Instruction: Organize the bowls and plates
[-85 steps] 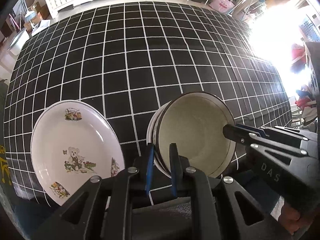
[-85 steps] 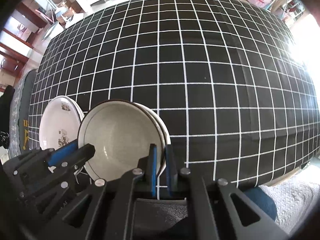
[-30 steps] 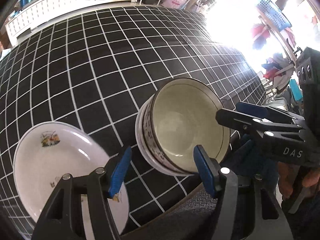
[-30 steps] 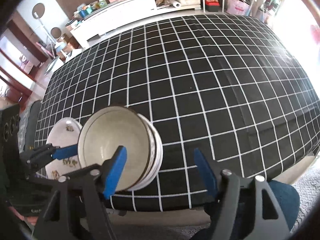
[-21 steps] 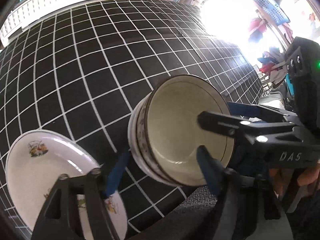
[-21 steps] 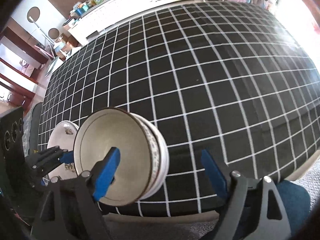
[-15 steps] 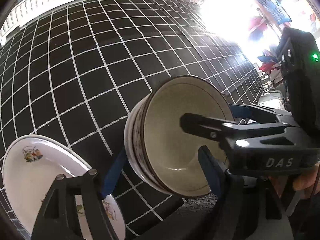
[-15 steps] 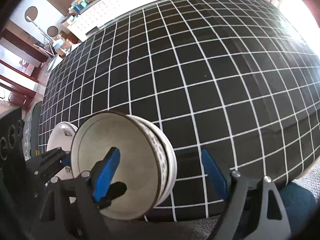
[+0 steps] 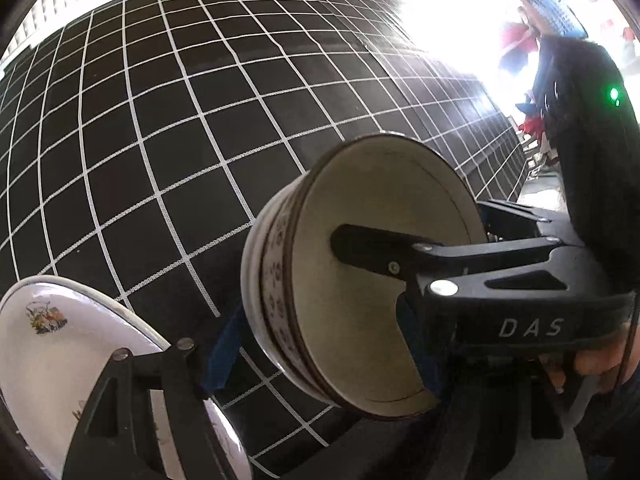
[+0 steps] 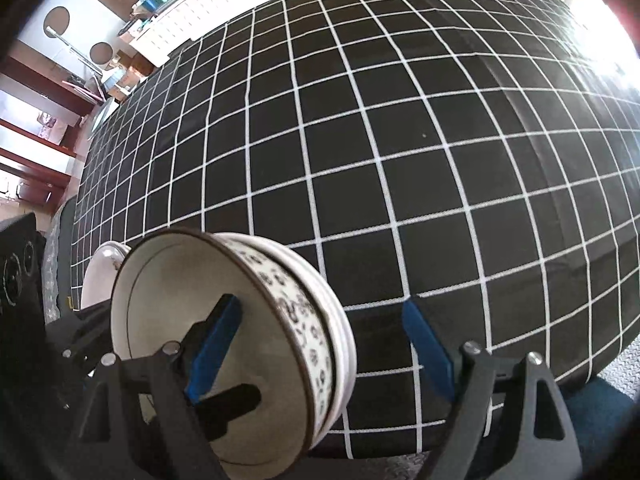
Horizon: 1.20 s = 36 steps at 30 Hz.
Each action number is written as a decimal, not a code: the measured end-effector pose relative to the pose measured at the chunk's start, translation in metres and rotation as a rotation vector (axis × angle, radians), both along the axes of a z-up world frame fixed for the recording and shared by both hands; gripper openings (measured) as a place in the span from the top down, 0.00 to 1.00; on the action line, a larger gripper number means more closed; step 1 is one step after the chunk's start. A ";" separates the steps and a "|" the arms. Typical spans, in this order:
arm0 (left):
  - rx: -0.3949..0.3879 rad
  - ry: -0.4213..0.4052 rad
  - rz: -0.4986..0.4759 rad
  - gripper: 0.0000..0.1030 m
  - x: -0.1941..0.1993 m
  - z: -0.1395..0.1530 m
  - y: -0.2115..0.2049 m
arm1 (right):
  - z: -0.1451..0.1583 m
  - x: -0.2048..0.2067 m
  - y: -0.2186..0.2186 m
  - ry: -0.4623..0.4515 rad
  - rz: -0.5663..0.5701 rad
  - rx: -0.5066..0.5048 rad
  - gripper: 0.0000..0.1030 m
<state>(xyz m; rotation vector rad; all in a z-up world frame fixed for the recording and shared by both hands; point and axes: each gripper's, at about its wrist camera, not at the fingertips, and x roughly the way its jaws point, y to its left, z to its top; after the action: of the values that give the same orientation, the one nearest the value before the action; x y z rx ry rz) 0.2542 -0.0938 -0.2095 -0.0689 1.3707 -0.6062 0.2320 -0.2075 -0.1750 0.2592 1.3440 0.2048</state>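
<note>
At the near table edge, both grippers, left gripper [image 9: 320, 350] and right gripper [image 10: 320, 350], stand wide, each straddling one wall of the bowl stack [image 10: 240, 352]; an uneven squeeze could tip it off.

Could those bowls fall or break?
Maybe. The stacked bowls sit close to the near edge of the table, so a bump could push them off. Both grippers straddle the same rim, so the left gripper and right gripper may knock together. The plate lies close beside and could get clipped.
</note>
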 end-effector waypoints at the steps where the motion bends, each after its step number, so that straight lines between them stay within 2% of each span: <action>1: 0.004 0.001 -0.002 0.31 -0.001 -0.001 -0.001 | -0.001 0.000 -0.001 0.003 0.002 0.010 0.16; 4: 0.004 0.037 0.002 0.31 0.000 -0.008 -0.007 | -0.004 -0.003 -0.006 0.018 -0.002 0.056 0.16; 7: 0.005 0.033 0.013 0.30 -0.001 -0.005 -0.008 | -0.007 -0.006 -0.014 0.038 -0.018 0.102 0.17; 12: 0.001 0.035 0.029 0.30 -0.002 -0.003 -0.003 | -0.010 -0.013 -0.032 0.067 -0.051 0.209 0.29; 20: 0.005 0.046 0.075 0.30 -0.001 -0.003 -0.003 | -0.005 -0.024 -0.043 0.059 -0.114 0.177 0.30; 29: 0.042 0.068 0.113 0.30 -0.001 -0.003 -0.010 | -0.005 -0.013 -0.026 0.111 -0.173 0.173 0.30; 36: 0.036 0.075 0.138 0.30 -0.007 0.004 -0.009 | 0.004 -0.011 -0.010 0.117 -0.174 0.144 0.31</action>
<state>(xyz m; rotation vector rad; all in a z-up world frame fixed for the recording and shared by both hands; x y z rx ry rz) 0.2477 -0.1027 -0.2058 -0.1573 1.4361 -0.4675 0.2214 -0.2170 -0.1710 0.5133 1.4158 0.1417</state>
